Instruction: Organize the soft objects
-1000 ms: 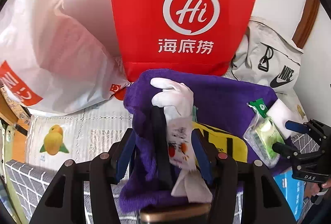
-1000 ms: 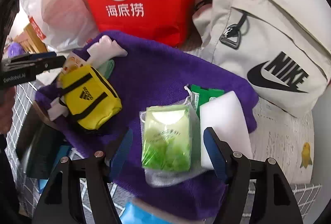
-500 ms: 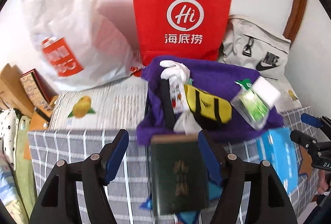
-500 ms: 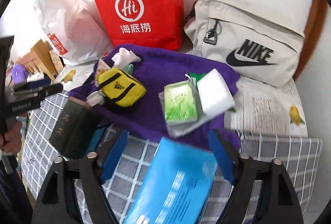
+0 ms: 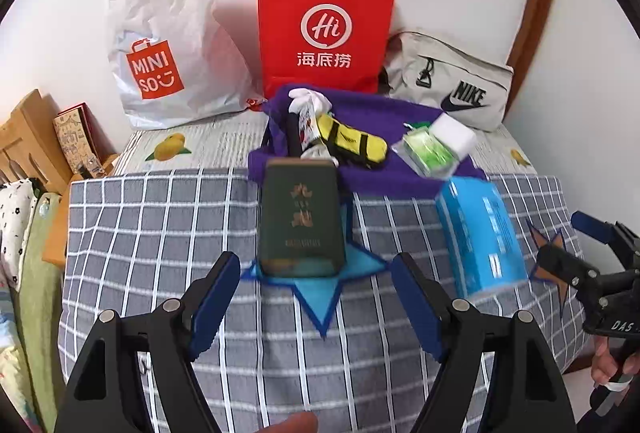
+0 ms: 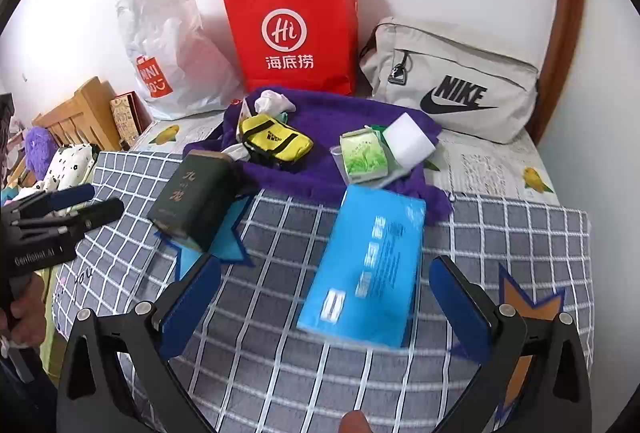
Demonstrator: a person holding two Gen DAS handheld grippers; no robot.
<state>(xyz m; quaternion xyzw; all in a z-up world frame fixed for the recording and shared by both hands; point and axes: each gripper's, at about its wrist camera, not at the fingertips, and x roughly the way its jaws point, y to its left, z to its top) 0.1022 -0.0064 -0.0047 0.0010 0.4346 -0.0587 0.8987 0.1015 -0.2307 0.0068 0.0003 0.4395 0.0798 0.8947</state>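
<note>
A purple towel (image 5: 376,113) (image 6: 344,117) lies at the back of the bed. On it lie a white glove (image 5: 310,99), a yellow pouch (image 5: 354,141) (image 6: 276,143), a green tissue pack (image 5: 428,151) (image 6: 364,155) and a white sponge (image 5: 452,135) (image 6: 408,139). A dark green box (image 5: 300,217) (image 6: 192,193) and a blue pack (image 5: 480,233) (image 6: 372,265) lie on the checked blanket (image 5: 160,233). My left gripper (image 5: 316,297) is open and empty, in front of the green box. My right gripper (image 6: 324,301) is open and empty, in front of the blue pack.
A red paper bag (image 5: 326,29), a white Miniso plastic bag (image 5: 168,45) and a grey Nike bag (image 5: 452,89) stand against the wall. A wooden headboard (image 5: 24,141) and pillows are at the left edge.
Both grippers have pulled back from the towel toward the front of the bed. The left gripper was around the glove and card; it now holds nothing.
</note>
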